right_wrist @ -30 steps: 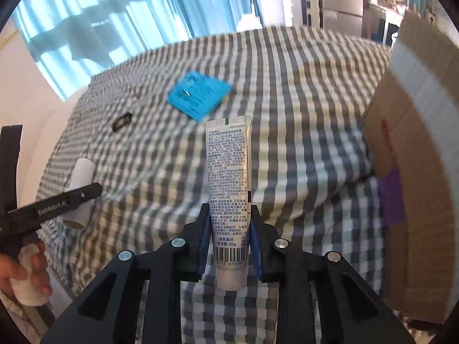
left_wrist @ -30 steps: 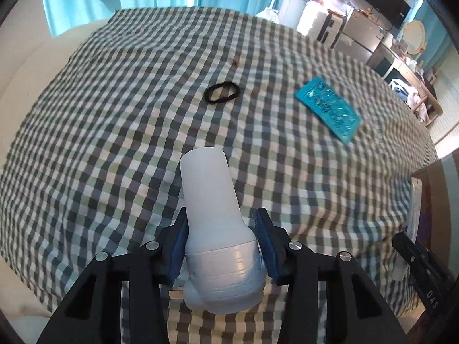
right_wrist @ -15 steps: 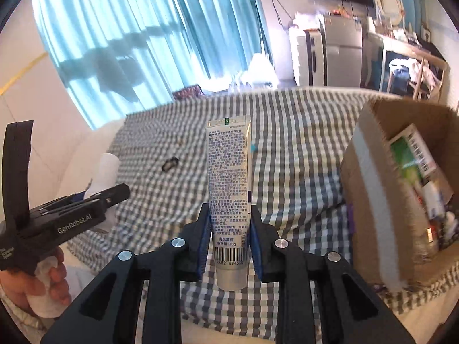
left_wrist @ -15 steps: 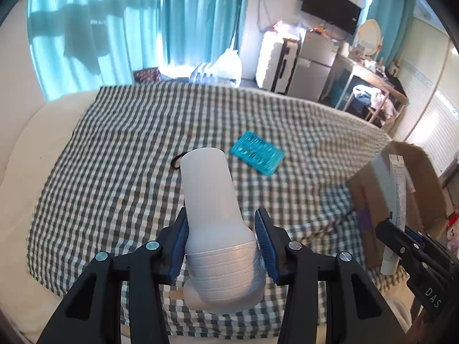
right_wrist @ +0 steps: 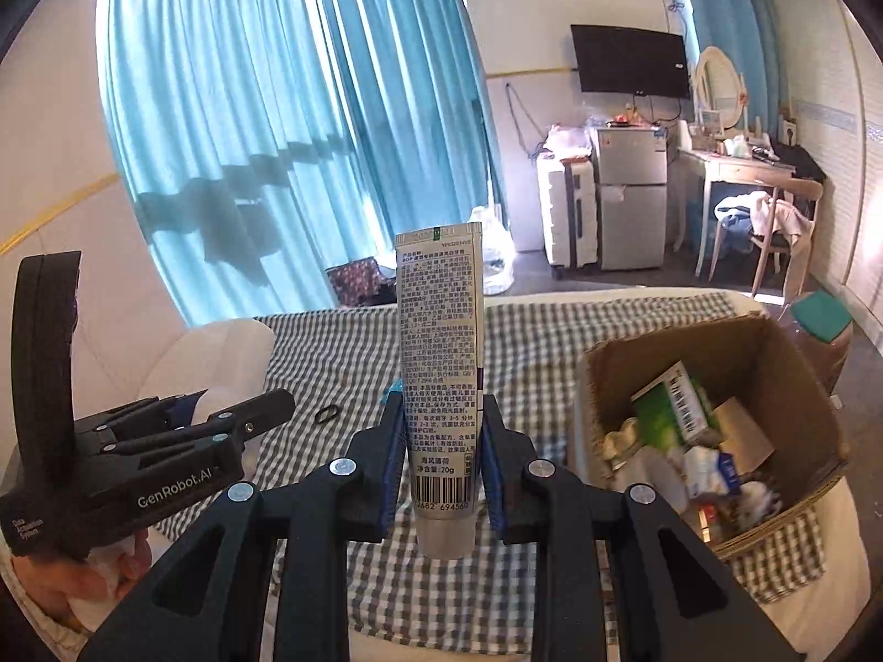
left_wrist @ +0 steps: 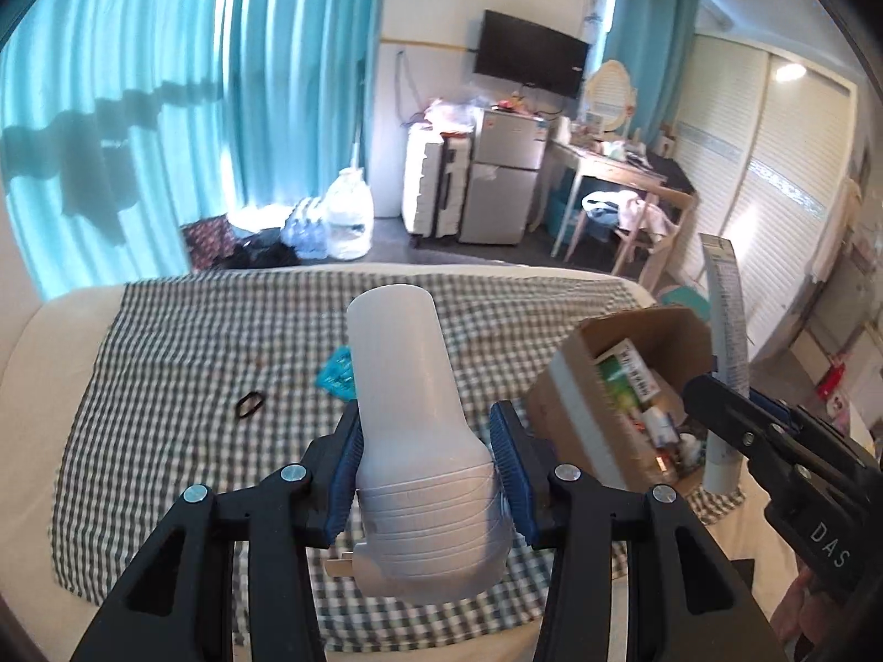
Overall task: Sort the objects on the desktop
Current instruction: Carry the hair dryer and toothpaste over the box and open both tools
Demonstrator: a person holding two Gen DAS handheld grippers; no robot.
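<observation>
My left gripper [left_wrist: 427, 444] is shut on a white plastic bottle [left_wrist: 411, 419] and holds it high above the checked cloth [left_wrist: 182, 364]. My right gripper [right_wrist: 440, 452] is shut on a white toothpaste tube [right_wrist: 441, 364], held upright above the cloth. The tube and right gripper also show at the right of the left wrist view [left_wrist: 728, 353]. The left gripper also shows at the left of the right wrist view [right_wrist: 165, 441]. An open cardboard box [right_wrist: 772, 347] with several items stands at the right. A black hair tie [left_wrist: 249, 404] and a teal blister pack [left_wrist: 336, 375] lie on the cloth.
The cloth covers a white table [left_wrist: 49, 325]. Teal curtains [left_wrist: 138, 110], a small fridge [left_wrist: 505, 187], a desk with a chair [left_wrist: 634, 204] and a wall TV [left_wrist: 532, 60] are in the room behind.
Both grippers have risen and tilted up with their objects. The cloth has dropped low in both views, the room has come into view, and the box now shows its open top.
</observation>
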